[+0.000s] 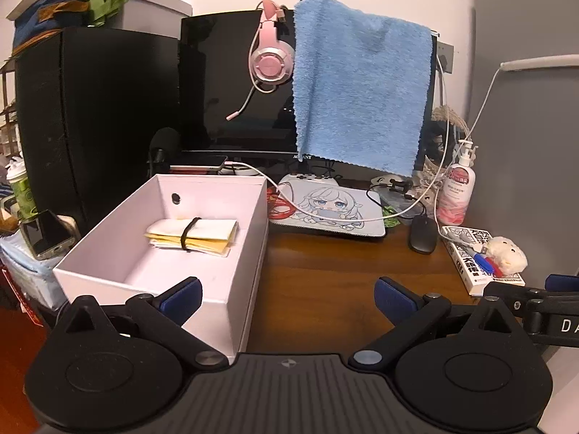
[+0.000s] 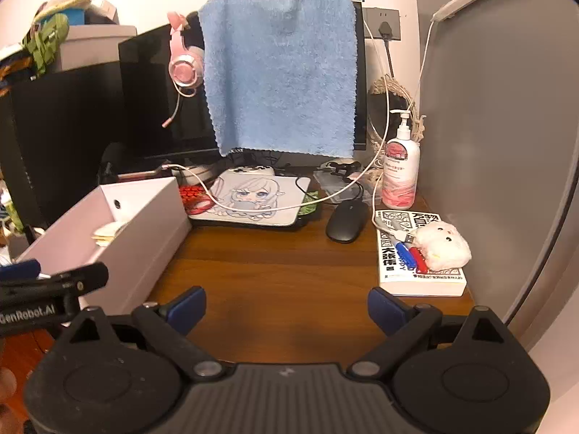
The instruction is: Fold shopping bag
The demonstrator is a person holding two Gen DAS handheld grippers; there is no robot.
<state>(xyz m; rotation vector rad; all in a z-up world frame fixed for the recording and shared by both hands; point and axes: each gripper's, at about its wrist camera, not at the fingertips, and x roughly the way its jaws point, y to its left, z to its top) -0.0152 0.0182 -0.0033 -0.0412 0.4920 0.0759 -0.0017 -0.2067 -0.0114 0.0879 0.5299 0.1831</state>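
A: Where is the shopping bag sitting?

B: Folded and banded inside the white box, at ten o'clock.

A: And the grippers?

B: Left gripper and right gripper are hovering, jaws released, empty. Folding looks finished; withdrawing seems next.

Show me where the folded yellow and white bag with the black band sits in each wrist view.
Left wrist: the folded bag lies flat inside the white box, centre left, in full view.
Right wrist: only a corner of the folded bag shows over the near wall of the white box, at far left.
Shared landmark: the blue towel hanging over the monitor.
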